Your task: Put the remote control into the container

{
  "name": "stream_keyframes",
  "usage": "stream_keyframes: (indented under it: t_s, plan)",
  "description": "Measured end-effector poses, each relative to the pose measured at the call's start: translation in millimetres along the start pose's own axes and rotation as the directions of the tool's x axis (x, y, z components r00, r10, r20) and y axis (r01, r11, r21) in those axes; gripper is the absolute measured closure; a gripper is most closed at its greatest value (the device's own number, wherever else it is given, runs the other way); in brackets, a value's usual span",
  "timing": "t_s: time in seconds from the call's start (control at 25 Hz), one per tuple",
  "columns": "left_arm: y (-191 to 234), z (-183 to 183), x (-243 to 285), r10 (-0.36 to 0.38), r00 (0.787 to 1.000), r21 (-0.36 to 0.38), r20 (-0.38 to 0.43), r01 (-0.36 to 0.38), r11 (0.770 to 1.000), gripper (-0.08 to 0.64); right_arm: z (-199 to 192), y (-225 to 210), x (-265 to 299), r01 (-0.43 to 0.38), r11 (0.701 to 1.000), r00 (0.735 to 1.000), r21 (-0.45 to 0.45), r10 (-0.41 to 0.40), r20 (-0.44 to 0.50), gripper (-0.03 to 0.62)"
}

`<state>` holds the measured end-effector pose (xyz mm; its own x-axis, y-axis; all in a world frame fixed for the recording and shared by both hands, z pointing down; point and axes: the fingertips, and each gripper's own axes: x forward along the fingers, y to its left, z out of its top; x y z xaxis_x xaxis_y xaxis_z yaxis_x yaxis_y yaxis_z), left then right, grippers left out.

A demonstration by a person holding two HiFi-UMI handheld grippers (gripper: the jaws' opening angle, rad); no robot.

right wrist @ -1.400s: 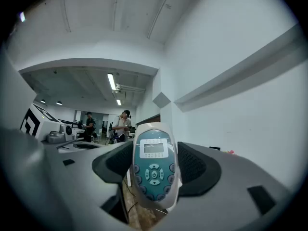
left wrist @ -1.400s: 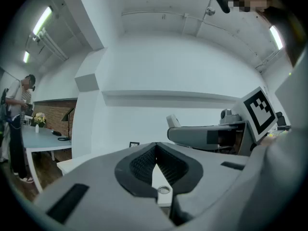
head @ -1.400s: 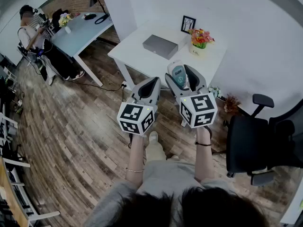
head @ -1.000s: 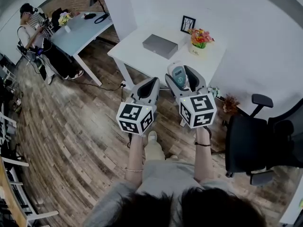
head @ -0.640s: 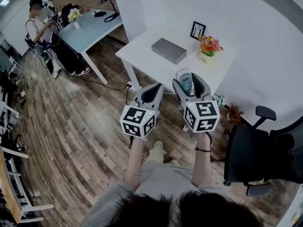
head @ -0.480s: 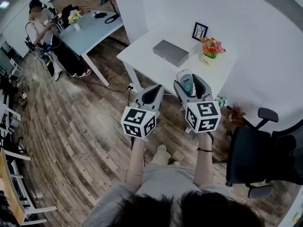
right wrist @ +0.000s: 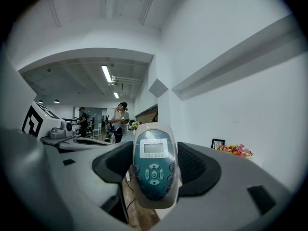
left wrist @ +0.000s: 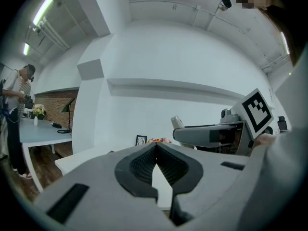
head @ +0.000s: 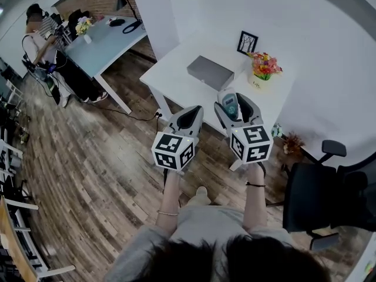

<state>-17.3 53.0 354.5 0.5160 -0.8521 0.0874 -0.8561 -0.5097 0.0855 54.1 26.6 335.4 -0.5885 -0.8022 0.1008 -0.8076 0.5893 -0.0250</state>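
With the remote [right wrist: 154,163] clamped upright in the right tongs [head: 234,101], carry it level across the worktop [head: 176,81] to the grey box [head: 210,72] ahead, lower it inside before loosening, and hold the closed, empty left tongs [left wrist: 155,149] aside.
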Motion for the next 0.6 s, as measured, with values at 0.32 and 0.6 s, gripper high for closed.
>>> stream_keyframes:
  t_s: [0.32,0.6]
  plan:
    - [22,-4,29,-0.043,0.999,-0.009,-0.018,0.043,0.999,0.557,-6,-14,32,0.018,1.000,1.000,-0.002,-0.018,-0.026,0.307]
    - [48,-3,36,-0.068,0.997,-0.007,-0.022,0.068,0.998,0.557,-6,-17,59,0.043,0.999,0.999,0.005,-0.043,-0.030,0.307]
